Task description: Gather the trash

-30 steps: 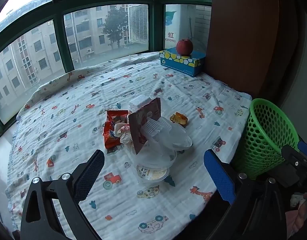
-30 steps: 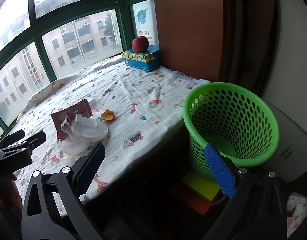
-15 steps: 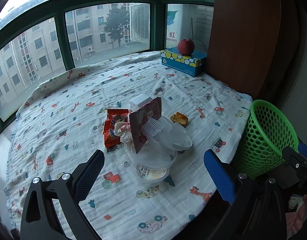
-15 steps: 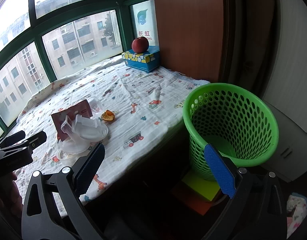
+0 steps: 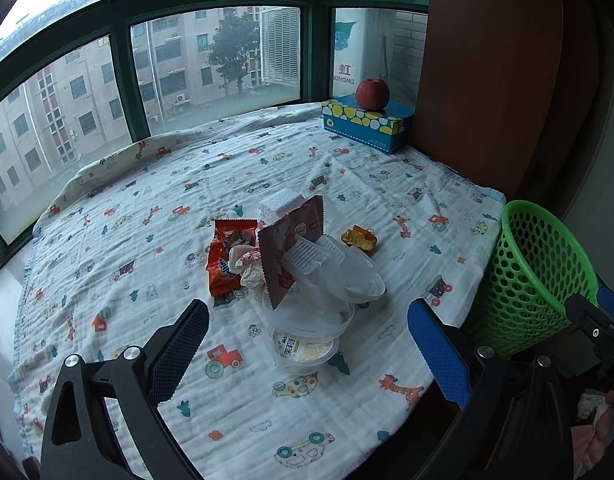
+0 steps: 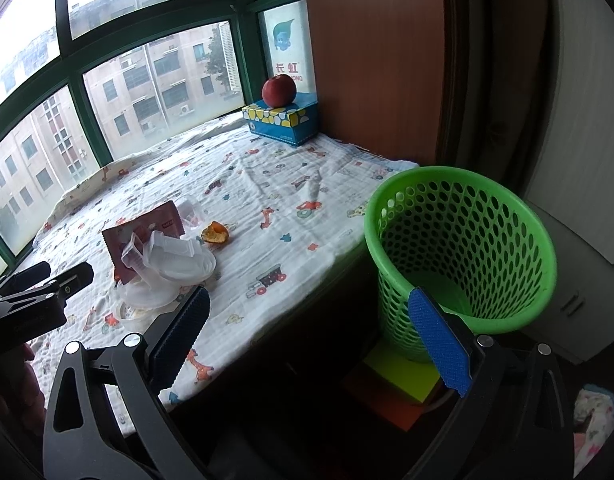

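Observation:
A heap of trash lies on the patterned cloth: clear plastic containers (image 5: 327,276), a dark red packet (image 5: 295,240), an orange wrapper (image 5: 223,260), crumpled paper (image 5: 247,264), a white foam block (image 5: 279,202) and an orange peel (image 5: 359,238). The heap also shows in the right wrist view (image 6: 163,256). A green mesh basket (image 6: 463,248) stands on the floor right of the ledge; it also shows in the left wrist view (image 5: 543,276). My left gripper (image 5: 307,344) is open and empty, just short of the containers. My right gripper (image 6: 307,328) is open and empty, near the basket.
A blue patterned tissue box (image 5: 367,126) with a red apple (image 5: 372,94) on it stands at the far right corner by the window. A brown wooden panel (image 5: 487,80) rises behind the basket. Yellow and orange pads (image 6: 399,376) lie on the floor under the basket.
Both grippers have drifted slightly; the left view has shifted a little so the heap sits a touch higher and farther. Nothing has been grasped or moved.

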